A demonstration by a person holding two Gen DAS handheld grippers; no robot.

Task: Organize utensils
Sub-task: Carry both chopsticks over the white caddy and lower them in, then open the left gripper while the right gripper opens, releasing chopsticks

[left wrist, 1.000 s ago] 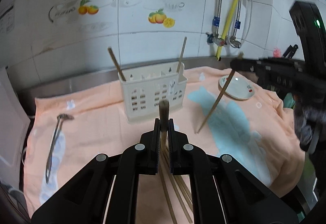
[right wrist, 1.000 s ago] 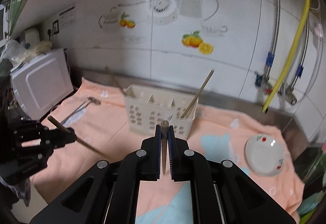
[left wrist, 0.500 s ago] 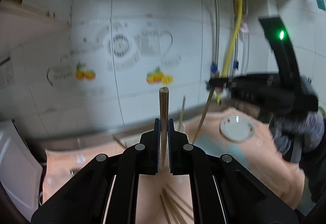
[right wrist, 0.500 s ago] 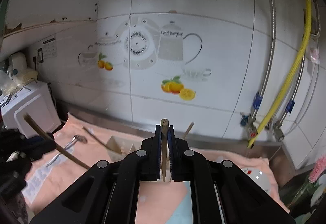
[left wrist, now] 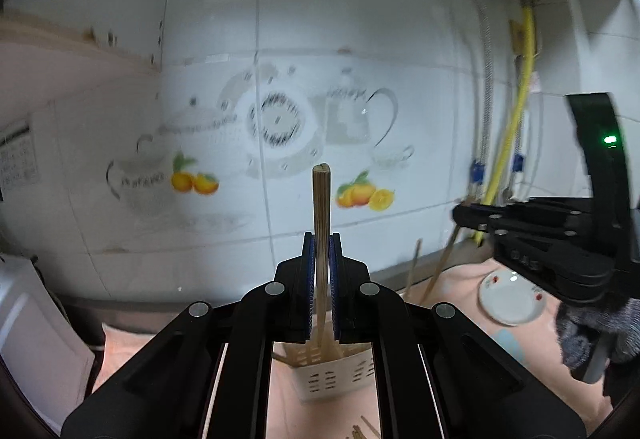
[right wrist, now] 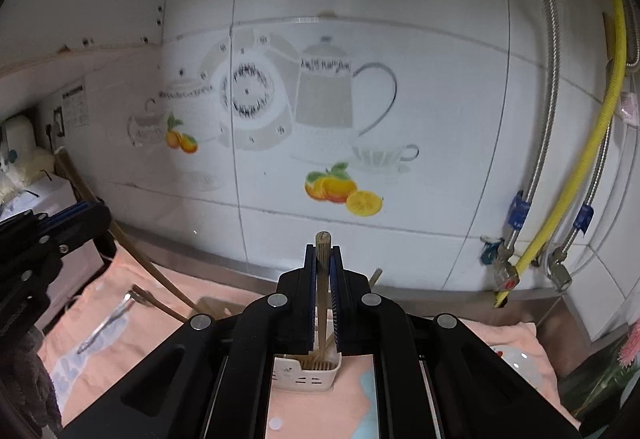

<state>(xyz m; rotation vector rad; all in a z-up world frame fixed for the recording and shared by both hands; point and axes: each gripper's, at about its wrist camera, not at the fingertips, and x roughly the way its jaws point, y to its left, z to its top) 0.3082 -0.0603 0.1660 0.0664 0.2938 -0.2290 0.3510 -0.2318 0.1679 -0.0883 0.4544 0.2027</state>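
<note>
My left gripper (left wrist: pixel 321 239) is shut on a wooden chopstick (left wrist: pixel 321 207) held upright, its lower end over the white slotted utensil basket (left wrist: pixel 332 379). My right gripper (right wrist: pixel 322 253) is shut on another chopstick (right wrist: pixel 322 263), also upright, its lower end down in the basket (right wrist: pixel 306 375). Each gripper shows in the other's view, the right one (left wrist: pixel 464 215) at right, the left one (right wrist: pixel 96 215) at left. More chopsticks (left wrist: pixel 412 271) stand in the basket. A few loose chopsticks (left wrist: pixel 368 429) lie on the orange towel (left wrist: pixel 532 363).
A metal spoon (right wrist: pixel 108 323) lies on the towel at left. A small white plate (left wrist: pixel 512 299) sits at right. A white appliance (left wrist: pixel 32 327) stands at far left. A tiled wall with pipes and a yellow hose (right wrist: pixel 576 167) is close behind.
Both grippers rose and tilted up, swinging their chopsticks upright over the basket. The views now face the wall instead of the towel.
</note>
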